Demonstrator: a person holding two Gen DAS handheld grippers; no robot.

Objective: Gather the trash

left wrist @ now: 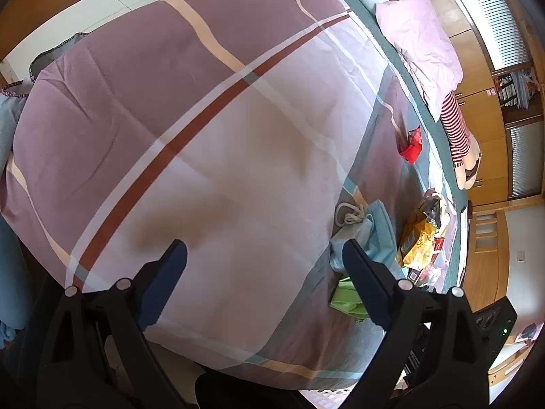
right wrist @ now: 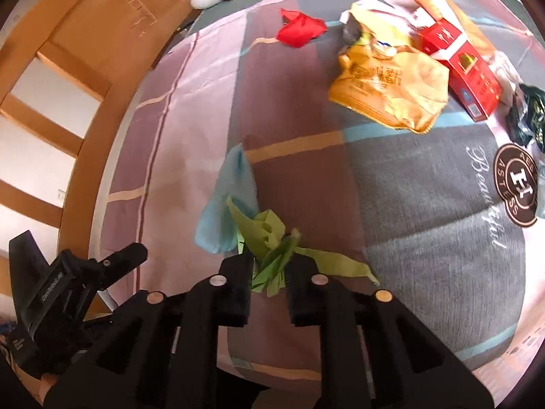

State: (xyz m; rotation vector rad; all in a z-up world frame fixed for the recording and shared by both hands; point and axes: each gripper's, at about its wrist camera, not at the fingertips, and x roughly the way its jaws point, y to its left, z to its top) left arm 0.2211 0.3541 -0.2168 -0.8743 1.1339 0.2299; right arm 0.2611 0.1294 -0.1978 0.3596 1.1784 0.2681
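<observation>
Trash lies on a bed with a plaid quilt point(left wrist: 204, 119). My right gripper point(right wrist: 270, 266) is shut on a crumpled green paper scrap point(right wrist: 272, 248) just above the quilt; it also shows in the left wrist view point(left wrist: 344, 298). A light blue face mask point(right wrist: 226, 201) lies beside it. Farther off lie a yellow snack bag point(right wrist: 388, 88), a red carton point(right wrist: 463, 64), a red wrapper point(right wrist: 299, 30) and a dark wrapper point(right wrist: 526, 116). My left gripper point(left wrist: 265, 255) is open and empty over bare quilt, left of the mask point(left wrist: 368, 235) and yellow bag point(left wrist: 419, 242).
A pink pillow point(left wrist: 419, 41) and a striped plush toy point(left wrist: 458, 136) lie along the bed's far side. Wooden cabinets point(left wrist: 490, 109) stand beyond. A wooden bed frame point(right wrist: 78, 78) runs at the left in the right wrist view. A white basket edge point(left wrist: 327, 397) shows below the bed.
</observation>
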